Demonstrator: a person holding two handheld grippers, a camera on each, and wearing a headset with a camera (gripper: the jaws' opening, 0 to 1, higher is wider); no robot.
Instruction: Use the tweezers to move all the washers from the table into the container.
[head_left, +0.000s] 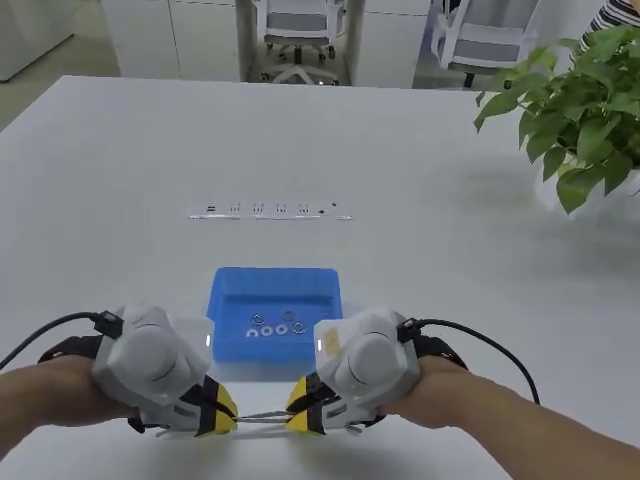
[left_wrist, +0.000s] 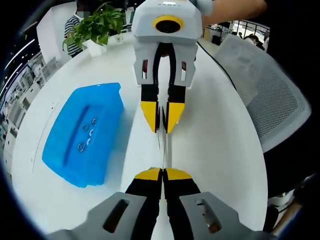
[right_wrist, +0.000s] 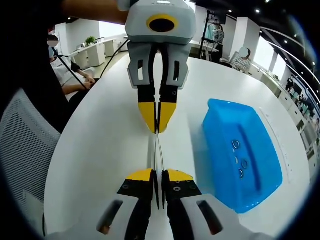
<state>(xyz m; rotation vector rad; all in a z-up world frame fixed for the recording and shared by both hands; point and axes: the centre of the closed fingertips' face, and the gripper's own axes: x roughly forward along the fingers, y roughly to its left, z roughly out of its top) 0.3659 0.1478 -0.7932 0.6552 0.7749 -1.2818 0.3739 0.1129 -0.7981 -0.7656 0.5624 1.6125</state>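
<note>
Plainly, the washers (head_left: 275, 327) we can see lie together inside the container (head_left: 225, 300), toward its near wall, a small cluster on the blue floor. The container sits on the surface (head_left: 450, 250) just beyond the grippers, at the middle, so a drop from the near edge is a short reach.

The tweezers (head_left: 262, 416) are on the near side of the container, level and running left to right, and they bridge the two grippers. The left gripper (head_left: 222, 412) has its jaws pinched narrow on the left end, and the right gripper (head_left: 300, 408) has its jaws pinched narrow on the right end. The two face each other nose to nose. We cannot tell which end carries the tips.

We judge this two-ended hold as a handover or a regrip: one gripper steadies the thin tool while the other finds a better purchase. With washers already in the container, it may equally be the hold for setting the tool down.

Farther off, a pale strip (head_left: 270, 210) lies across the surface, and a plant (head_left: 580, 110) stands at the far right, both well apart from the work.
</note>
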